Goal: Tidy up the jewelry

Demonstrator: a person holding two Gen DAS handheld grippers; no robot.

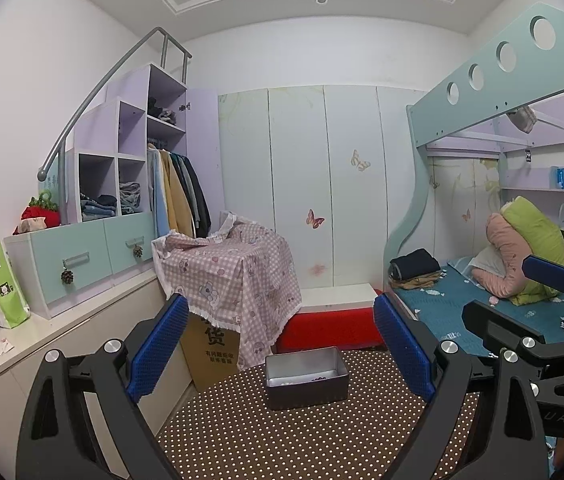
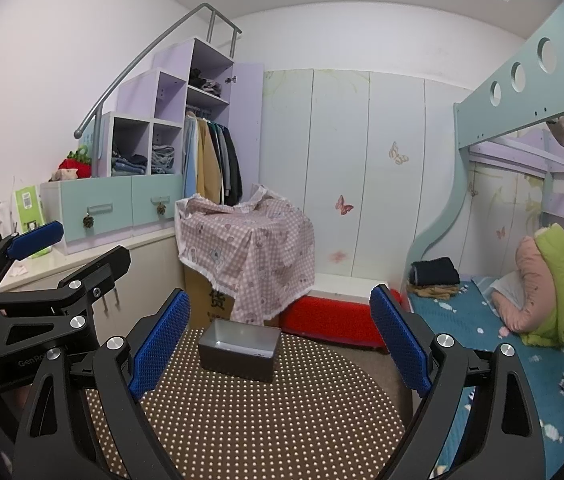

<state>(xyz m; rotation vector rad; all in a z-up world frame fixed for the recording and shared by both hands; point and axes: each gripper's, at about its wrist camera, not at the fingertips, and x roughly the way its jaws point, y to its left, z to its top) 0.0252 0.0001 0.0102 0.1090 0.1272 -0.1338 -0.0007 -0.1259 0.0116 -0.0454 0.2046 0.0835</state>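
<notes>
2 black hand-held grippers, left (image 1: 278,344) and right (image 2: 280,342), blue textured finger pads (image 1: 158,344), silver screws.

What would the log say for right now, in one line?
left gripper: open, empty | right gripper: open, empty | metal box: on dotted table, small beads inside

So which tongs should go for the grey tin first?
Probably left: the left tongs are open with the grey tin centred between them; from the right tongs, also open, it sits left of centre.
</notes>
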